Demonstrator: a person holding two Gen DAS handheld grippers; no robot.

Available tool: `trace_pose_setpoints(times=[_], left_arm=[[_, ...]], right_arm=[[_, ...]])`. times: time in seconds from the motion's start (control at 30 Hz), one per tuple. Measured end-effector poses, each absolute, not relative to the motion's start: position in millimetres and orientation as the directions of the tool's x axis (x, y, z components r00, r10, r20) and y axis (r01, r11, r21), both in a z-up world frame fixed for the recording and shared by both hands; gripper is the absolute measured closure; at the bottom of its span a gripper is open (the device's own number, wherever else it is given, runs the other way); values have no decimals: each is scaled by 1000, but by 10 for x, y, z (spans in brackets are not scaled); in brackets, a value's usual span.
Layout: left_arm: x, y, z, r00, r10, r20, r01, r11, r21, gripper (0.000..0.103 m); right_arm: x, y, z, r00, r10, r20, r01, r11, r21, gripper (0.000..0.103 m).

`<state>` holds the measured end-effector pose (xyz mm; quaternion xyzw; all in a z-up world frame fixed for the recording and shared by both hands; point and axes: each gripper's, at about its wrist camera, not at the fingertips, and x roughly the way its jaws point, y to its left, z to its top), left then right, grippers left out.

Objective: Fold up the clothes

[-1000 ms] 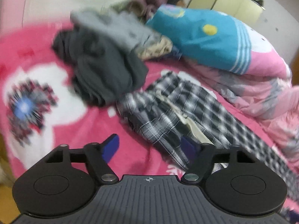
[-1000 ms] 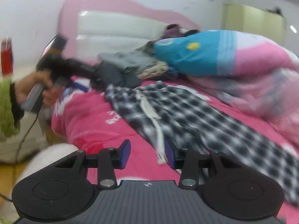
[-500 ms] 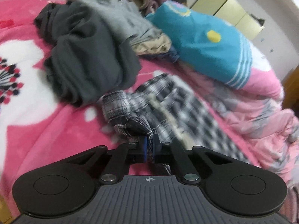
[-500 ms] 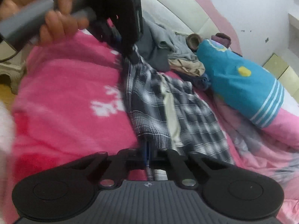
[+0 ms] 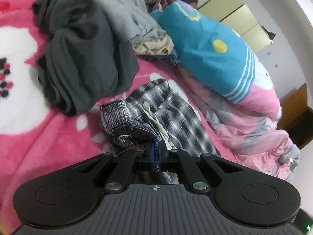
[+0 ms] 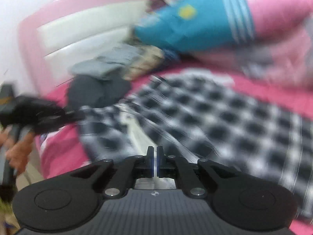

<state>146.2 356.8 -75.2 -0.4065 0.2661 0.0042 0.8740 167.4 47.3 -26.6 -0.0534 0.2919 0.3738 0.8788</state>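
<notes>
From the left wrist, the left gripper (image 5: 156, 152) pinches a bunched edge of the plaid garment (image 5: 176, 113), which lies on the pink blanket (image 5: 29, 117); a second ago its fingers were spread. The cloth looks light and limp, best held at edges. From the blurred right wrist, the right gripper (image 6: 154, 162) is pressed onto the same cloth, previously spread.
</notes>
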Motion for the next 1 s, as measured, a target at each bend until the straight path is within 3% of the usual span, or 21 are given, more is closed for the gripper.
trace_pose_setpoints(times=[0.03,0.17,0.2,0.33,0.37,0.4,0.43,0.47,0.57,0.67,0.83,0.9,0.93,1.0], left_arm=[[1458,3575,-741,860,-210,-466,-221,669,-710,101],[1443,3600,-694,865,-212,-454,-212,666,-715,101],[1439,3606,-682,867,-212,-451,-210,666,-716,101],[1424,3631,-635,872,-215,-440,-200,663,-721,101],[1420,3638,-623,873,-215,-437,-198,663,-722,101],[1416,3644,-611,875,-216,-434,-196,662,-723,101],[1412,3650,-600,876,-216,-431,-193,661,-725,101],[1408,3657,-588,877,-217,-428,-191,661,-726,101],[1397,3676,-553,881,-218,-419,-184,659,-729,101],[1294,3716,-606,878,-224,-424,-183,660,-729,101],[1025,3770,-884,857,-230,-462,-217,651,-728,101],[930,3811,-934,864,-233,-447,-210,639,-740,99],[884,3832,-946,869,-233,-437,-205,634,-745,97],[865,3861,-962,879,-234,-416,-198,614,-764,78]], right_arm=[[1496,554,-248,560,638,-528,-732,680,46,98],[881,949,-332,580,668,-466,-813,509,-282,66],[786,1111,-426,581,661,-474,-813,460,-356,64],[758,1559,-786,661,581,-474,-738,390,-551,65],[815,1632,-861,682,557,-473,-718,392,-575,70],[904,1683,-917,696,531,-483,-708,397,-584,90],[968,1675,-881,697,525,-489,-711,420,-564,100],[1032,1665,-842,696,520,-495,-715,442,-542,99],[1252,1317,-372,519,669,-532,-837,525,-156,99],[1508,1103,-241,314,783,-537,-882,450,140,99],[1511,1272,-657,171,739,-651,-914,366,174,99],[1555,1233,-679,163,766,-622,-896,379,231,98],[1606,1187,-667,153,786,-599,-881,383,278,98],[1713,1082,-632,135,826,-547,-841,387,377,98]])
